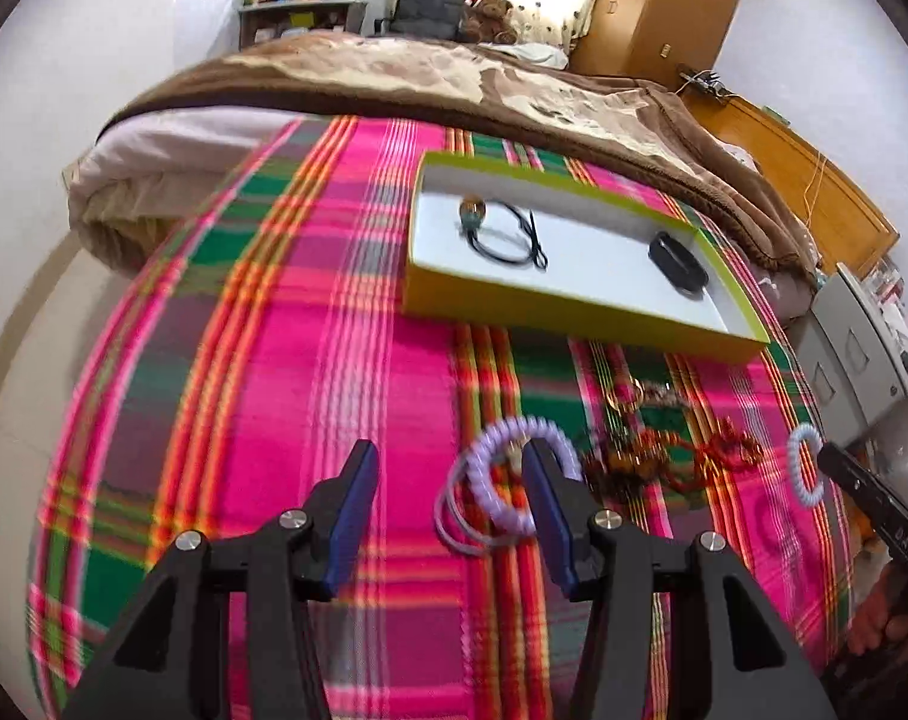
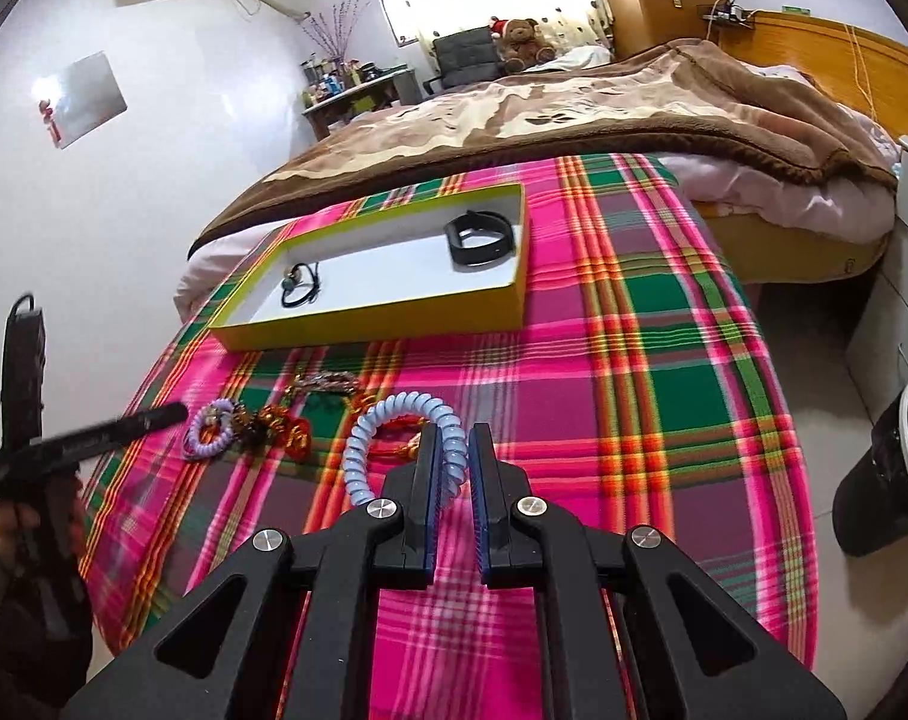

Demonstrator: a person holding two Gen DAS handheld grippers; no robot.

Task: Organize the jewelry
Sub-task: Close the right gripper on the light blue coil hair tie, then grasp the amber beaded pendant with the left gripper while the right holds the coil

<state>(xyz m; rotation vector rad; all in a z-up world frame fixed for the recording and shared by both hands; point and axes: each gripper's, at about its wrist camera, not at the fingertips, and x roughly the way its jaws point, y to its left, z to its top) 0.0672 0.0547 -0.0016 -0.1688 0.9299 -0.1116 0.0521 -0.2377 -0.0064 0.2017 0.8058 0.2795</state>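
Observation:
A yellow-rimmed white tray point(image 1: 550, 309) point(image 2: 388, 315) lies on the plaid cloth and holds a black cord pendant point(image 1: 502, 228) point(image 2: 301, 288) and a black band point(image 1: 677, 263) point(image 2: 481, 237). My left gripper point(image 1: 448, 462) is open over the cloth, its right finger over a purple coil bracelet point(image 1: 496, 480) point(image 2: 208, 429). My right gripper point(image 2: 454, 444) is shut on a light-blue coil bracelet point(image 2: 364, 444) point(image 1: 805, 471). A pile of red and gold jewelry point(image 1: 664, 456) point(image 2: 292, 420) lies between the two bracelets.
The plaid cloth point(image 1: 310, 360) point(image 2: 634, 360) covers the bed's foot, with a brown blanket point(image 1: 454, 78) behind the tray. A black bin point(image 2: 892, 468) stands on the floor at right. Grey drawers point(image 1: 862, 354) stand beside the bed.

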